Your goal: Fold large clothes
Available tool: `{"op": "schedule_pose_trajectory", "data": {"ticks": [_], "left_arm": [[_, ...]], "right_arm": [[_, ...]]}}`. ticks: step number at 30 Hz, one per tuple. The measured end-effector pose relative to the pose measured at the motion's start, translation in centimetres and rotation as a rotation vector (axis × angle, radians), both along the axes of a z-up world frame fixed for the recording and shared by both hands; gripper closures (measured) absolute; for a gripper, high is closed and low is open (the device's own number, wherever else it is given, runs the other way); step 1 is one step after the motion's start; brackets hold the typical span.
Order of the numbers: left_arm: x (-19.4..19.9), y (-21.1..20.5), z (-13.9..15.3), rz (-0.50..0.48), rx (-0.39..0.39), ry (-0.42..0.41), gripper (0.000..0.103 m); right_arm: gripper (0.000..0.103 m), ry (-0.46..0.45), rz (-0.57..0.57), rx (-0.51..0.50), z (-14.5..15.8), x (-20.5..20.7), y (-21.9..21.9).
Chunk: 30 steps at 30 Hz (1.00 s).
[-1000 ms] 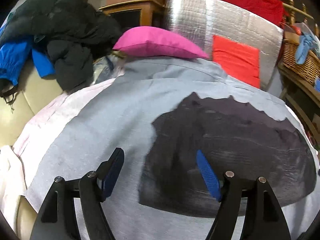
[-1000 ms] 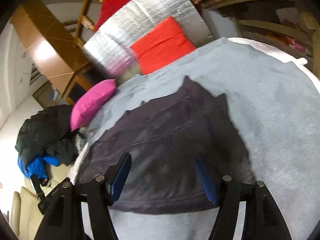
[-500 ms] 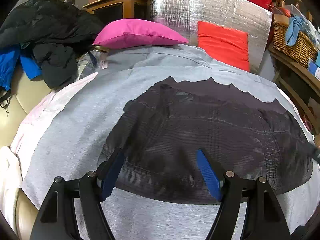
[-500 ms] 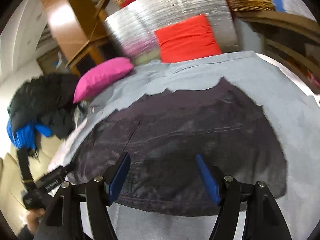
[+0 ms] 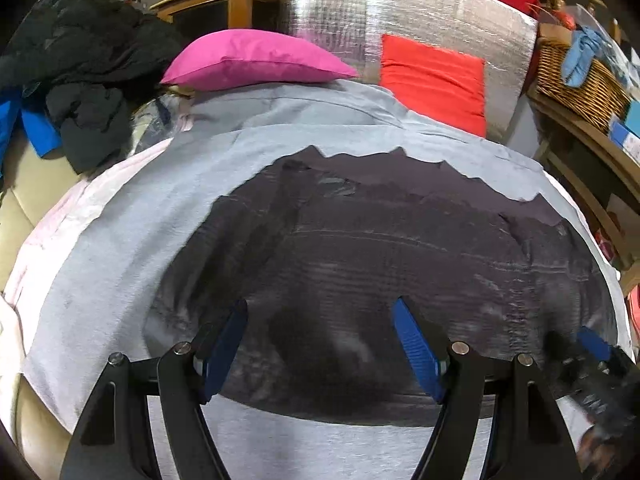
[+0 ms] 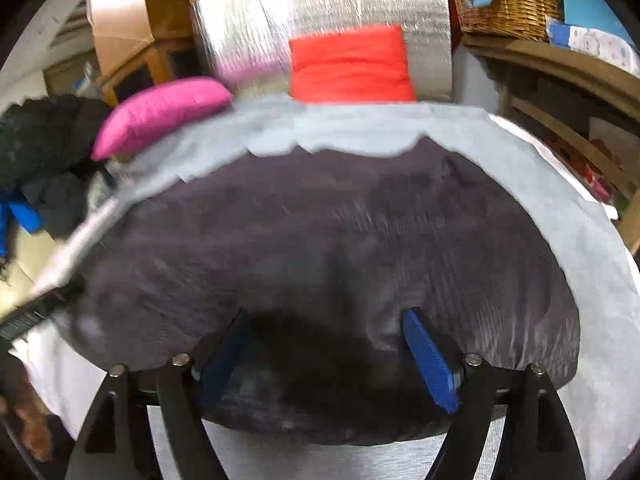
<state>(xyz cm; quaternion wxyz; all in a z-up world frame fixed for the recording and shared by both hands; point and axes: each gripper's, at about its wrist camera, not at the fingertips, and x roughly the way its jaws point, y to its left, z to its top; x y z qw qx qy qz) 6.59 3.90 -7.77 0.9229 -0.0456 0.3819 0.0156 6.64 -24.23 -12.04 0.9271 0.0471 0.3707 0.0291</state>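
Observation:
A large dark garment (image 5: 380, 272) lies spread flat on a grey sheet (image 5: 120, 240); it also fills the right wrist view (image 6: 320, 248). My left gripper (image 5: 320, 340) is open and empty, low over the garment's near edge. My right gripper (image 6: 326, 356) is open and empty over the garment's near edge too. The right gripper's blue pad shows at the lower right of the left wrist view (image 5: 592, 344). The left gripper shows blurred at the left edge of the right wrist view (image 6: 32, 316).
A pink pillow (image 5: 256, 60) and a red cushion (image 5: 432, 76) sit behind the sheet against a silver foil panel (image 5: 400, 12). A pile of black and blue clothes (image 5: 80, 80) lies at the left. A wicker basket (image 5: 576, 84) stands on a shelf at the right.
Both grippers have moved inward toward the garment's middle and lower toward its near edge. The garment now fills more of each view. Both stay open.

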Motion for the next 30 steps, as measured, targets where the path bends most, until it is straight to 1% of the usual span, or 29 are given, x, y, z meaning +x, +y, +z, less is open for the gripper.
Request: {"op": "schedule_pose_trajectory", "data": {"ticks": [1,2,3,4,5,6,7,8,10,11,13,14,16,18,19,21,22,23,25,27,30], "left_arm": [[0.0,-0.7,-0.4,-0.012,0.021,-0.010,0.027],[0.2,-1.6,-1.2,-0.029,0.066,-0.005,0.027],[0.8,-2.5,-2.6,-0.040,0.114,0.035,0.027],[1.2,-2.9,-3.6,-0.042,0.140,0.061,0.026],[1.3,-3.3,-4.4,-0.044,0.165,0.059,0.025],[1.1,-3.5,-4.4,-0.044,0.189,0.039,0.025],[1.1,-3.6,-4.2,-0.044,0.192,0.046,0.025],[1.1,-3.5,-3.9,-0.044,0.183,0.053,0.026],[1.0,-2.9,-2.7,-0.032,0.150,0.061,0.026],[0.9,-2.7,-2.2,-0.026,0.142,0.051,0.026],[0.7,-2.7,-1.2,-0.024,0.126,0.025,0.026],[0.8,-2.9,-0.8,-0.033,0.124,0.018,0.026],[1.1,-3.5,-0.4,-0.055,0.123,0.020,0.026],[1.4,-4.1,-0.5,-0.064,0.120,0.020,0.025],[1.8,-4.4,-0.9,-0.068,0.119,0.039,0.024],[2.7,-4.6,-2.3,-0.075,0.109,0.108,0.023],[3.1,-4.6,-2.9,-0.073,0.110,0.130,0.023],[3.2,-4.6,-3.0,-0.074,0.112,0.131,0.023],[3.0,-4.5,-2.7,-0.074,0.106,0.127,0.023],[2.8,-4.3,-2.2,-0.071,0.100,0.123,0.023],[2.0,-3.9,-1.5,-0.065,0.095,0.104,0.023]], "right_arm": [[0.020,0.000,0.004,-0.012,-0.3,0.0,0.1],[0.020,-0.019,0.006,-0.035,-0.4,-0.2,0.3],[0.020,-0.027,0.002,-0.053,-0.4,-0.3,0.5],[0.019,-0.027,-0.002,-0.060,-0.4,-0.2,0.6],[0.019,-0.027,-0.006,-0.065,-0.4,-0.2,0.6],[0.019,-0.025,-0.005,-0.063,-0.3,-0.3,0.6],[0.019,-0.018,-0.002,-0.061,-0.2,-0.3,0.6],[0.019,-0.001,0.004,-0.062,0.0,-0.1,0.5],[0.019,0.025,0.010,-0.030,1.0,0.5,0.1],[0.019,0.023,0.015,0.007,2.2,0.9,-0.4],[0.019,0.014,0.010,0.034,3.9,1.8,-0.8],[0.019,0.012,0.005,0.037,4.9,2.8,-1.0],[0.019,0.047,0.000,-0.003,5.9,5.2,-1.0],[0.019,0.090,-0.014,-0.055,5.8,7.5,-0.9],[0.019,0.126,-0.022,-0.075,5.3,8.8,-0.9],[0.019,0.198,-0.033,-0.127,3.6,10.7,-0.7],[0.017,0.237,-0.040,-0.140,2.6,11.4,-0.7],[0.016,0.271,-0.033,-0.147,1.5,11.8,-0.6],[0.016,0.248,-0.033,-0.162,1.8,11.4,-0.4],[0.016,0.245,-0.033,-0.128,2.5,10.3,-0.5],[0.016,0.174,-0.047,-0.092,4.3,6.6,-0.9]]}}
